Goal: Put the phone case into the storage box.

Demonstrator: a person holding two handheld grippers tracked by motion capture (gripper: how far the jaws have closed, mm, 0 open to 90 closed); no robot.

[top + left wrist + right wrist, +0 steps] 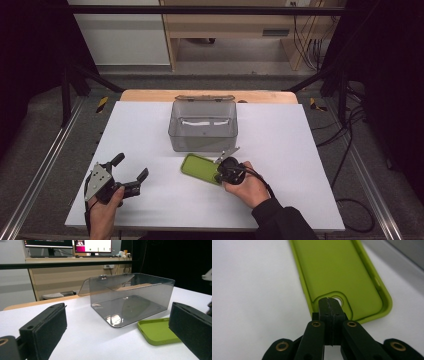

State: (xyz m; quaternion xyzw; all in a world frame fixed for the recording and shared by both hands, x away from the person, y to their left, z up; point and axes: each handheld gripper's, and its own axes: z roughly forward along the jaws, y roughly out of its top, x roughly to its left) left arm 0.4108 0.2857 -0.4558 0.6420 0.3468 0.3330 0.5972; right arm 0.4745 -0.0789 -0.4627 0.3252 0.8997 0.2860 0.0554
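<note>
My right gripper (329, 305) pinches the green phone case (337, 272) at lower centre; the thin rim may slip. Left gripper (131, 172) jaws stand open.

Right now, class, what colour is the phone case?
Lime green; the phone case shows best in the right gripper view.

Lab or office workspace, monitors (67, 245) on a wooden desk (75, 272), metal frame rails (45, 160), loose cables (345, 145)
</note>
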